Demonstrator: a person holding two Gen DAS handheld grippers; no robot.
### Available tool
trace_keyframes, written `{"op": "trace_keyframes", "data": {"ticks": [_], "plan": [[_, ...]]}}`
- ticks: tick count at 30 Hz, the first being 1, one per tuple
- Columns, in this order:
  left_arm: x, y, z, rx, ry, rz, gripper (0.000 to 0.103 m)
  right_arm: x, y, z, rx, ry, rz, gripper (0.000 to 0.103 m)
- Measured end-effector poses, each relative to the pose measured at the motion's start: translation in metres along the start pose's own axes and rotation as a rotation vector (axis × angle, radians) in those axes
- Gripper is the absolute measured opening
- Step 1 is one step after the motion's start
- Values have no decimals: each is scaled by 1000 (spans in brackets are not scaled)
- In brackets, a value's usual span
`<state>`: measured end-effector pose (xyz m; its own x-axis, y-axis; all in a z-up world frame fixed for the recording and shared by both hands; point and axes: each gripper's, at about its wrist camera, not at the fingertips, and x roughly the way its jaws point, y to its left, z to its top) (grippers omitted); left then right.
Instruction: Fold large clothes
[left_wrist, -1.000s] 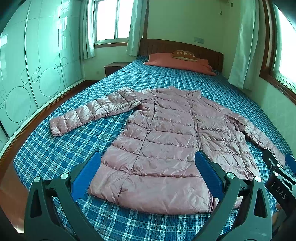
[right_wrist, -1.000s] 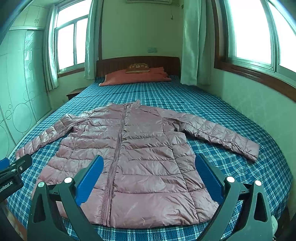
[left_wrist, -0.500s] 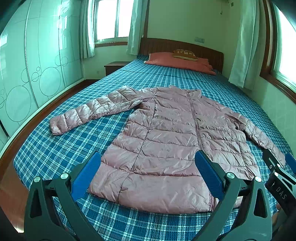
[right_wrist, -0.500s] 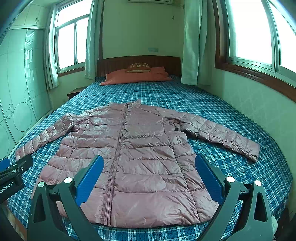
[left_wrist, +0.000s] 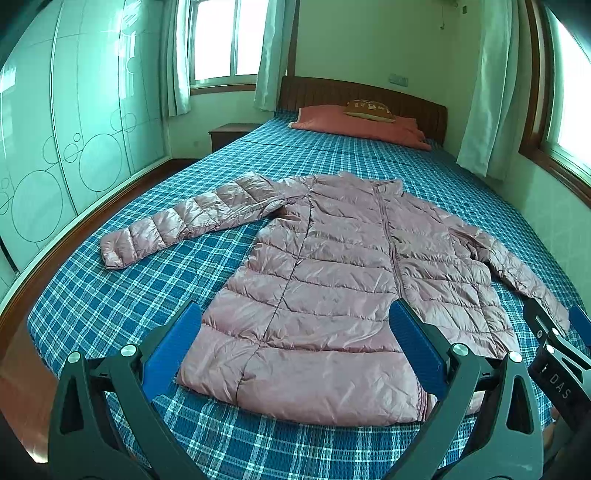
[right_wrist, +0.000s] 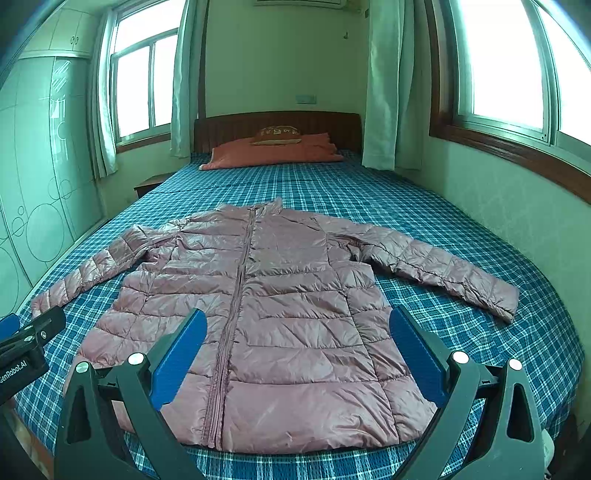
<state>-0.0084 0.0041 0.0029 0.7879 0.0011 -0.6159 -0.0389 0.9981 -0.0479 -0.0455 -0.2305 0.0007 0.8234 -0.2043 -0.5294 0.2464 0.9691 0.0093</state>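
Note:
A pink quilted puffer jacket lies flat and zipped on the blue plaid bed, hem toward me, both sleeves spread out to the sides. My left gripper hovers open above the hem's left half, blue pads wide apart, nothing between them. My right gripper is open too, above the hem's middle and right half. Each gripper shows at the edge of the other's view: the right gripper and the left gripper.
An orange pillow with a small cushion lies at the wooden headboard. Frosted wardrobe doors line the left wall. The bed's right side sits along a wall under windows. A brown nightstand stands by the bed.
Both views have crept slightly; the jacket sits a touch higher and farther in the right wrist view. The jacket has not moved and both grippers stay open.

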Motion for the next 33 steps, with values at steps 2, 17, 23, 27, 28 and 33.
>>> {"op": "trace_keyframes", "data": {"ticks": [2,17,23,27,28,33], "plan": [[0,0,0,1,0,-1,101,0,-1,0,1,-1,0,98],[0,0,-1,0,1,-2,101,1,3,-2,-5,2,5,98],[12,2,-3,-5,11,-7,101,9,-4,-4,14,8,10,98],[40,19,2,-67,57,2,101,32,-26,-9,100,53,38,98],[50,25,4,-87,83,-1,101,38,-33,-10,122,67,42,98],[107,63,4,-199,211,23,101,79,-85,-12,246,129,1,98]]}}
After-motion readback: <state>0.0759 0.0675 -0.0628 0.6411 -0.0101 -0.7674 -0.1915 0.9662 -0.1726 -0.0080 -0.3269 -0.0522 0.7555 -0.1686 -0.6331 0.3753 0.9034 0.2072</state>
